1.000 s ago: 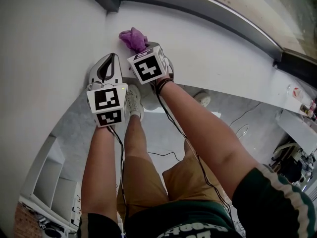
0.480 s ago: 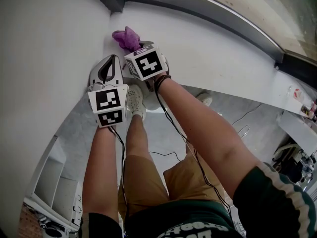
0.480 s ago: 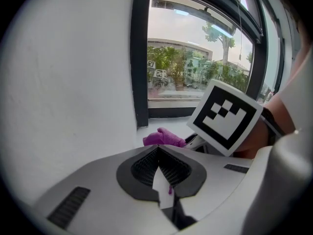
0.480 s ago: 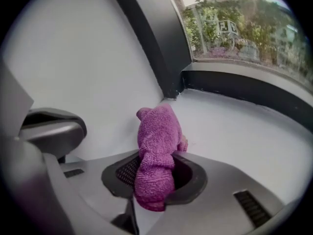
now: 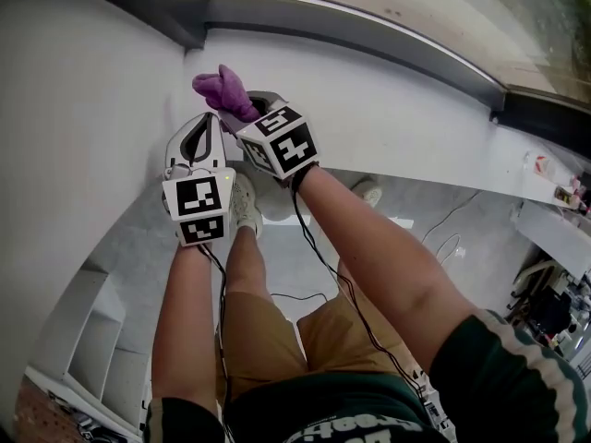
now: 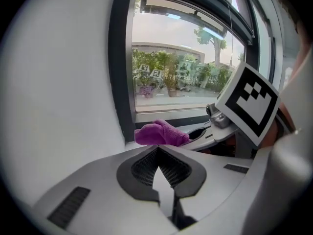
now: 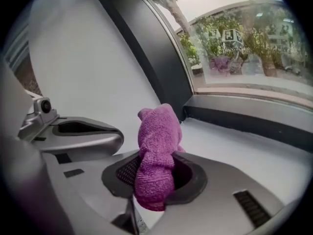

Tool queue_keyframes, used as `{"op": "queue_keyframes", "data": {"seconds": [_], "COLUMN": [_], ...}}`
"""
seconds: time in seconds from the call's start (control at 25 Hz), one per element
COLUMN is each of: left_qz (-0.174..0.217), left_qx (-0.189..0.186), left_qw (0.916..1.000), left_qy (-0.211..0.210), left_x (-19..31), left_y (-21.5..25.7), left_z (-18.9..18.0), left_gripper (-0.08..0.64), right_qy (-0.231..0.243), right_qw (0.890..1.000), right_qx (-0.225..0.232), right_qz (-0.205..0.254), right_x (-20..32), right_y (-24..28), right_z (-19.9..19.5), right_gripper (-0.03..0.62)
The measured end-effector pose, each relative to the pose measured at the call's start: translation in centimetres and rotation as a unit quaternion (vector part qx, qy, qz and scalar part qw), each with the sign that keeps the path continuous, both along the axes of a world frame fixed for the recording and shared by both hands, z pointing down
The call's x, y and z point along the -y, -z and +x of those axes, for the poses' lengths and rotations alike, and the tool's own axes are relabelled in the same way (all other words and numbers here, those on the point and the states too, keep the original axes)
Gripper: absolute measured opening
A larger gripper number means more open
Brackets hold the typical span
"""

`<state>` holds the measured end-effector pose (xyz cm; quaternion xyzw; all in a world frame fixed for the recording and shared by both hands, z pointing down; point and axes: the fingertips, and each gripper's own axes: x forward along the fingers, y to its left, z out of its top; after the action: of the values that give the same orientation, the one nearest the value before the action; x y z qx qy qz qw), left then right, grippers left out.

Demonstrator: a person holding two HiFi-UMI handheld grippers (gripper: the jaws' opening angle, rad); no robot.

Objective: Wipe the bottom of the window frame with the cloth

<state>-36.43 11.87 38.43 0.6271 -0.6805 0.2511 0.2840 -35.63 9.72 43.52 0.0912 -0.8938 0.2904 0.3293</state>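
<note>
A bunched purple cloth (image 5: 222, 90) (image 7: 155, 155) (image 6: 160, 133) is clamped in my right gripper (image 5: 247, 116) (image 7: 155, 180), which is shut on it. The cloth's free end sticks out over the white sill (image 5: 388, 100), close to the left corner of the dark window frame (image 5: 369, 28) (image 7: 244, 116), but whether it touches the sill cannot be told. My left gripper (image 5: 196, 141) (image 6: 159, 168) hovers just left of the right one, shut with nothing between its jaws. The frame's bottom rail runs along the back of the sill.
A white wall (image 5: 74, 90) stands at the left, meeting the frame's upright (image 6: 122, 72). The sill's front edge curves below the grippers; under it show the person's legs, shoes and cables on a grey floor (image 5: 148, 238). Cluttered furniture (image 5: 554, 247) is at far right.
Both grippers have moved left and forward toward the frame's left corner, the right one carrying the cloth. The left gripper stayed shut beside it.
</note>
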Motion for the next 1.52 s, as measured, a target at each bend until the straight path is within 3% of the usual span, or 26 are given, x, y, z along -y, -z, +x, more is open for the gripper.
{"op": "queue_keyframes", "data": {"seconds": [0.4, 0.6, 0.76, 0.96, 1.24, 1.52], "left_qz": [0.059, 0.081, 0.112, 0.147, 0.159, 0.199], "left_qx": [-0.02, -0.017, -0.027, -0.039, -0.045, -0.053], "left_qw": [0.9969, 0.9913, 0.987, 0.9779, 0.9665, 0.9504], "left_qy": [-0.048, -0.102, -0.112, -0.144, -0.197, -0.233], "left_x": [3.5, 4.8, 7.0, 9.0, 8.9, 9.4], "left_y": [8.6, 15.2, 21.0, 27.9, 34.8, 41.9], "left_z": [7.6, 13.8, 17.0, 21.4, 26.7, 31.2], "left_gripper": [0.009, 0.009, 0.009, 0.009, 0.009, 0.009], "right_qy": [-0.034, -0.035, -0.04, -0.077, -0.144, -0.161], "right_qw": [0.995, 0.991, 0.987, 0.981, 0.965, 0.953], "right_qx": [0.048, 0.061, 0.071, 0.079, 0.105, 0.105], "right_qz": [0.081, 0.112, 0.142, 0.162, 0.191, 0.235], "right_x": [4.5, 5.7, 6.9, 7.1, 6.0, 6.7], "right_y": [11.9, 19.3, 25.0, 31.1, 39.4, 45.6], "right_z": [8.7, 15.2, 19.0, 24.1, 32.2, 35.9], "right_gripper": [0.117, 0.117, 0.117, 0.117, 0.117, 0.117]}}
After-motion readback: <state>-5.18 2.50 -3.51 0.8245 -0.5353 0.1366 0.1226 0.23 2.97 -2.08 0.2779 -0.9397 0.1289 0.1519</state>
